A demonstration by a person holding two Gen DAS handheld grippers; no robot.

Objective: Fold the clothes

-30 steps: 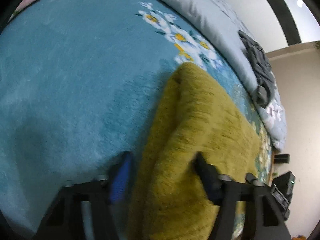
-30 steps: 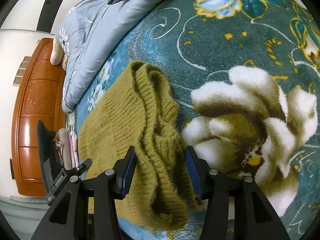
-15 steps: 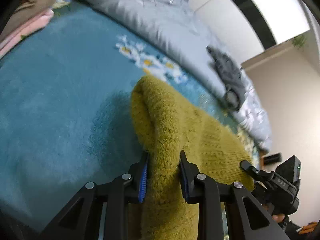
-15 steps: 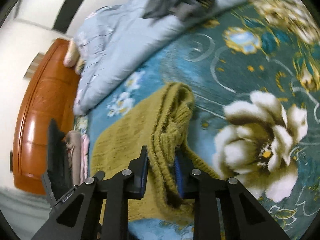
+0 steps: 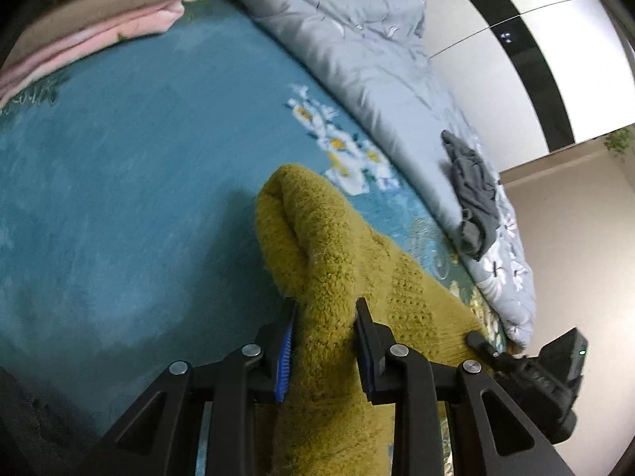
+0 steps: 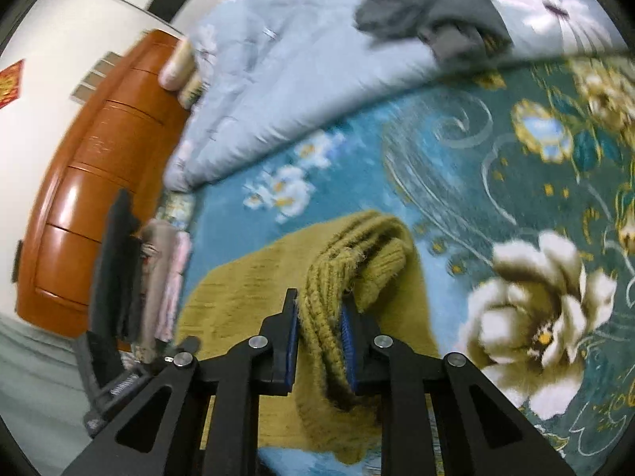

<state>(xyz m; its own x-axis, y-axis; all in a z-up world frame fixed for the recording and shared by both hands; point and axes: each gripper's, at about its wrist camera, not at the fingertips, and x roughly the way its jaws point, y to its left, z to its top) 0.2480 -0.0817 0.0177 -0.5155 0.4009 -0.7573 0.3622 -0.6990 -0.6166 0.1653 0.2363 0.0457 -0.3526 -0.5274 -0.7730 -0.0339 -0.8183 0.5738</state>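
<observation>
**A:** What borders the working space, and where is there free room?

**B:** A teal floral blanket [image 5: 119,182] covers the bed. On the left wrist view, a wide bare stretch of it lies to the left of the garment. A rumpled grey-blue quilt [image 5: 357,51] runs along the far edge, with a crumpled grey garment [image 5: 474,194] lying on it. An orange wooden headboard [image 6: 91,182] closes one end, and a pile of folded clothes [image 5: 91,27], tan over pink, sits near it.

**A:** Any containers?

**B:** None that I can make out.

**A:** And the garment being folded?

**B:** A mustard-yellow knit sweater [image 5: 345,277], fuzzy and thick, rests on the blanket in front of the quilt. Its near edge is raised off the blanket, draping in a soft fold.

**A:** The grippers?

**B:** The left gripper [image 5: 323,313] pinches one bunched part of the sweater between its blue pads. The right gripper [image 6: 317,309] is still closing, its pads pressing a ribbed, gathered section.
</observation>
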